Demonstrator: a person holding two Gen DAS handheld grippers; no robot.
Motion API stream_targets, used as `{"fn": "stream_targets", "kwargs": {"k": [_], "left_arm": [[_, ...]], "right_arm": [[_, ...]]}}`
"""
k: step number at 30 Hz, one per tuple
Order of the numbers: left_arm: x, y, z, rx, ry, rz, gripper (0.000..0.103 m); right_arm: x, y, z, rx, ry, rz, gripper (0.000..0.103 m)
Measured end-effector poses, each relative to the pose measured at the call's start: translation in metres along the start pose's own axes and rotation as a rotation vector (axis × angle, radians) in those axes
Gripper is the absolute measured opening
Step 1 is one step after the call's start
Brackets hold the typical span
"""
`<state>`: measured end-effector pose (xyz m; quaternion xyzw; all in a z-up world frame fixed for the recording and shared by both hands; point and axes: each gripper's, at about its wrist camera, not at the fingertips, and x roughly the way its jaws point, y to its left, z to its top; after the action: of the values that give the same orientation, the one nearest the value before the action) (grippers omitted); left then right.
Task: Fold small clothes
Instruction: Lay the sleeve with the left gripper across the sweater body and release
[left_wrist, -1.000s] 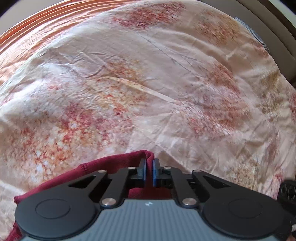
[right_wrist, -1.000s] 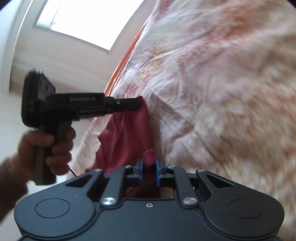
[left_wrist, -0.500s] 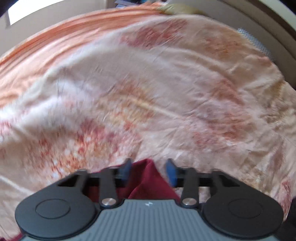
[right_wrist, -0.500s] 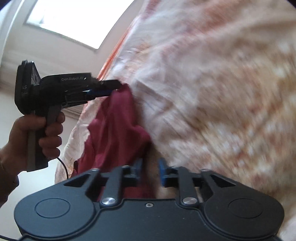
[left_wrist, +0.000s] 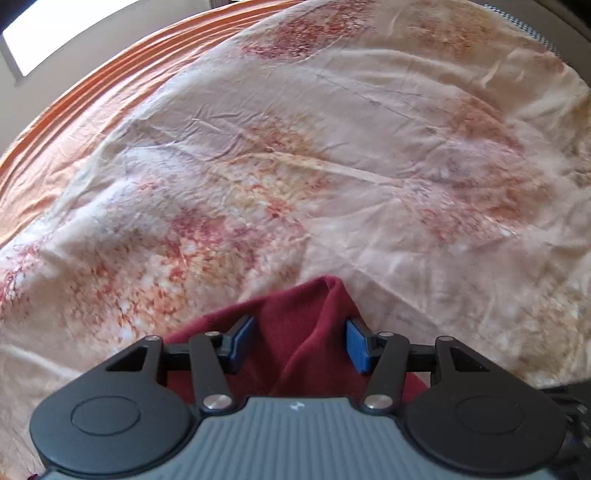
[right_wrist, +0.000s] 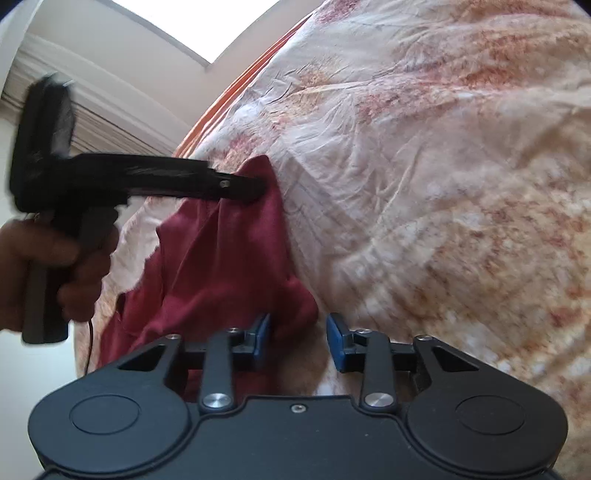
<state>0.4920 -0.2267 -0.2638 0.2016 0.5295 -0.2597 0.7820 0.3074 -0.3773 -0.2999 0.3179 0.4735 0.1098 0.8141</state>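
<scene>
Left wrist, maroon garment (left_wrist: 295, 332) between spread left claw (left_wrist: 297, 341)

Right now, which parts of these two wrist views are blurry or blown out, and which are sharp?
Left wrist view: the maroon garment and the floral bedsheet are fairly sharp, softening toward the lower edges; the window is blown out. Right wrist view: the left gripper and the hand holding it are motion-smeared, and the sheet is blurred at right.

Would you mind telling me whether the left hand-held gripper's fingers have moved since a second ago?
Yes. The left hand-held gripper has opened: its fingers now stand apart over the maroon garment.
</scene>
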Motion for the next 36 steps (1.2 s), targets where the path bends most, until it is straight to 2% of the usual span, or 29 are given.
{"fn": "stream_targets", "kwargs": {"k": [5, 9, 14, 18, 24, 32, 36], "left_arm": [[-0.025, -0.001, -0.003, -0.019, -0.067, -0.015, 0.061], [-0.053, 0.011, -0.010, -0.080, -0.106, -0.028, 0.073], [-0.090, 0.026, -0.038, -0.159, -0.146, -0.022, 0.085], [-0.119, 0.038, -0.076, -0.224, -0.163, -0.015, 0.091], [-0.156, 0.055, -0.156, -0.362, -0.151, 0.000, 0.098], [-0.199, 0.079, -0.262, -0.561, -0.113, 0.032, 0.099], [-0.219, 0.098, -0.307, -0.671, -0.128, 0.058, 0.100]], "right_arm": [[-0.013, 0.014, 0.000, -0.057, 0.022, -0.064, 0.053], [-0.017, 0.028, 0.000, -0.098, 0.037, -0.110, 0.063], [-0.021, 0.045, 0.005, -0.131, 0.033, -0.137, 0.075], [-0.027, 0.061, 0.007, -0.173, 0.033, -0.151, 0.083], [-0.034, 0.094, 0.007, -0.247, 0.043, -0.171, 0.091], [-0.041, 0.148, 0.000, -0.361, 0.071, -0.192, 0.095], [-0.042, 0.177, -0.006, -0.408, 0.080, -0.196, 0.096]]}}
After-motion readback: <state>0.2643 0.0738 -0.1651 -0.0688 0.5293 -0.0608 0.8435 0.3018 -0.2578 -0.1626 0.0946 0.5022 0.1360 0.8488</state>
